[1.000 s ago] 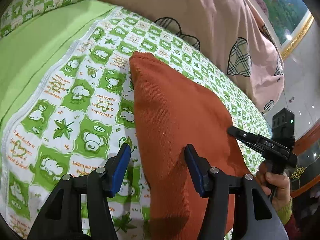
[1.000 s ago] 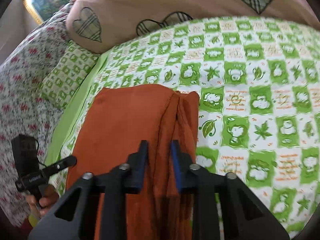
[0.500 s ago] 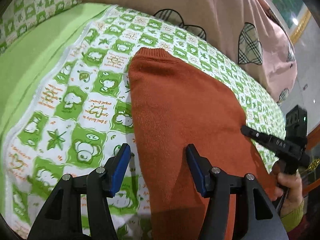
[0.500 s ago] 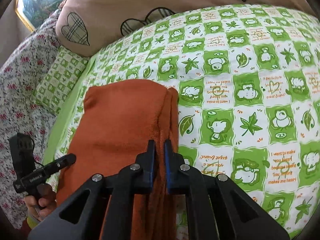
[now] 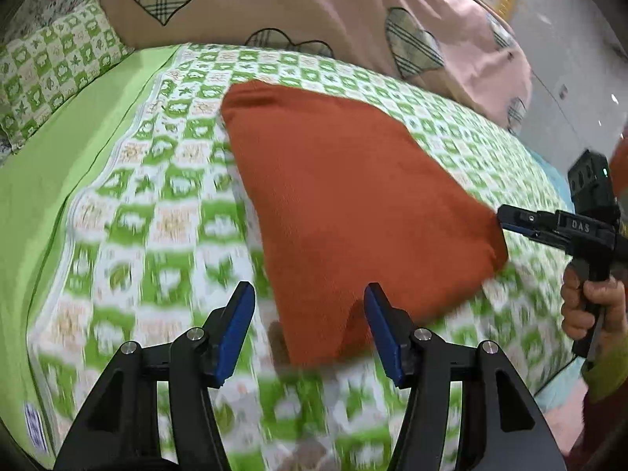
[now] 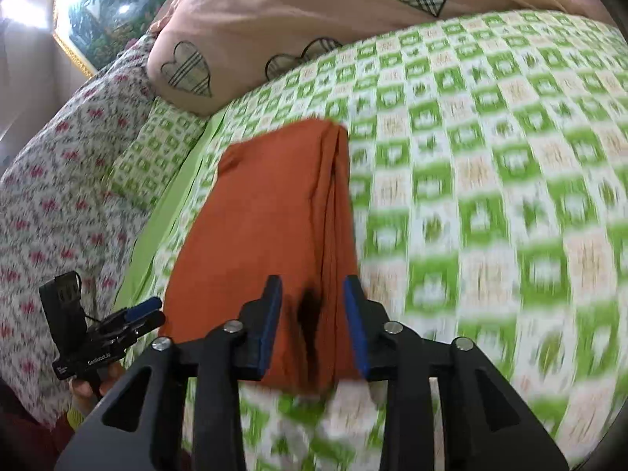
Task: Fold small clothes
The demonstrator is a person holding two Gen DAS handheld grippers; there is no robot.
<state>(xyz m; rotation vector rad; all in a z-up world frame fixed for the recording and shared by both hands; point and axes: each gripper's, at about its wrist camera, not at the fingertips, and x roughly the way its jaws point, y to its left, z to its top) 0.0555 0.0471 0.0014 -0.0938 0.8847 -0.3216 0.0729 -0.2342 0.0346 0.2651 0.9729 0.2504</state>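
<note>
A folded rust-orange knit garment point(image 5: 345, 204) lies flat on the green patterned bed sheet point(image 5: 165, 216). My left gripper point(image 5: 308, 329) stands open just short of its near edge and nothing is pressed between the blue pads. My right gripper point(image 6: 313, 325) is opening its jaws. The garment point(image 6: 267, 227) has its layered near corner lying loose between them, with the pads off the cloth. In the left wrist view the right gripper point(image 5: 506, 216) points at the garment's right edge. In the right wrist view the left gripper point(image 6: 145, 314) sits by the garment's left corner.
A pink duvet with plaid hearts point(image 5: 314, 8) is heaped along the far side of the bed. A matching green pillow point(image 5: 51, 66) and a floral cover point(image 6: 51, 196) lie to the left. A plain green strip point(image 5: 47, 165) borders the sheet. A framed picture point(image 6: 102, 15) hangs behind.
Both grippers have drawn back towards the garment's near edge. The right jaws, shut on the folded edge before, have spread and let it go. The left jaws stay open.
</note>
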